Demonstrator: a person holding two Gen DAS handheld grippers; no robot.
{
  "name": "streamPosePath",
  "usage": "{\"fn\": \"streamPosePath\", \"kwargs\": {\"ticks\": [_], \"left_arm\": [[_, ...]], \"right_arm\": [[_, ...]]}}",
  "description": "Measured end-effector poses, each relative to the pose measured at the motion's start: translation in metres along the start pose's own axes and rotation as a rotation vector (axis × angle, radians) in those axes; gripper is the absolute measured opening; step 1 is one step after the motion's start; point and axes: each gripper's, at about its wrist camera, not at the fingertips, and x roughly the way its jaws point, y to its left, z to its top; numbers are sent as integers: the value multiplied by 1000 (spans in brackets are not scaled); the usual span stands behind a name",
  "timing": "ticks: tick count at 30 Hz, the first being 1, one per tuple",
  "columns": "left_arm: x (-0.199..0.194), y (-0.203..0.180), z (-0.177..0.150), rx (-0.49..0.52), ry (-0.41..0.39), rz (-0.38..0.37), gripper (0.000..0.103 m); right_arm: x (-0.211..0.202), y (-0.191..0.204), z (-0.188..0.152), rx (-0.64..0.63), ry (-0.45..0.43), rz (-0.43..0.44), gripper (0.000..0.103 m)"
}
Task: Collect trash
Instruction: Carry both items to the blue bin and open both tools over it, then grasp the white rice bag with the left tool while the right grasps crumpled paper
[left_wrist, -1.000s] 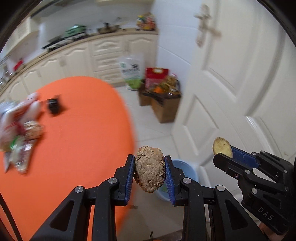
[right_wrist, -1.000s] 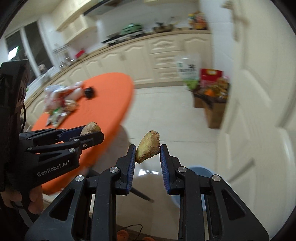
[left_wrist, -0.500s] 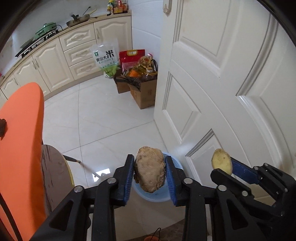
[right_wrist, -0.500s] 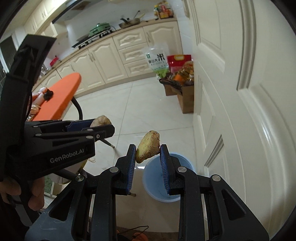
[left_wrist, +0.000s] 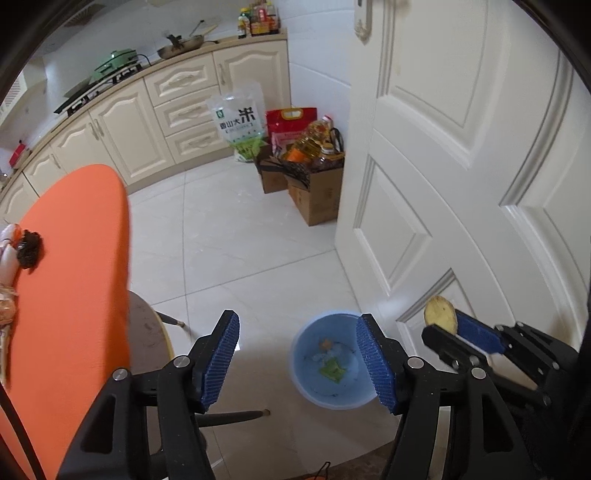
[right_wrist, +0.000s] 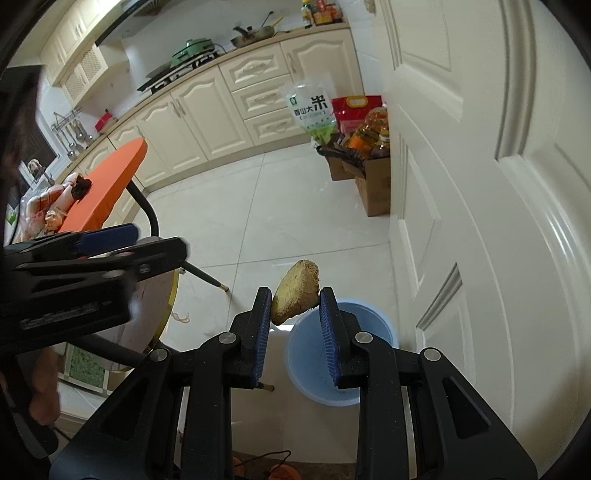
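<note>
Yellow-brown rough potato chunk (right_wrist: 295, 291) in closed right gripper (right_wrist: 295, 325) jaws; left gripper (left_wrist: 297, 360) jaws wide, empty.

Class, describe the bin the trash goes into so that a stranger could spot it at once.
Find the big white panelled door. At its foot, on the pale tiled floor, stands a round light-blue bucket, open-topped, with a few scraps inside. It is the only blue container; the nearby cardboard boxes are brown and square.
</note>
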Motion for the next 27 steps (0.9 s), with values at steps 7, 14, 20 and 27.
{"fn": "streamPosePath", "kwargs": {"ticks": [7, 14, 20, 27], "left_arm": [[-23, 13, -10, -28, -40, 17, 63], [-65, 37, -31, -65, -89, 18, 63], [-123, 70, -60, -99, -178, 54, 71], [-185, 130, -108, -165, -263, 101, 78]], "right_arm": [[-3, 13, 9, -2, -39, -49, 64], [-30, 41, 10, -21, -63, -41, 67], [-66, 96, 20, -91, -117, -14, 77], [-94, 183, 31, -215, -159, 41, 88]]}}
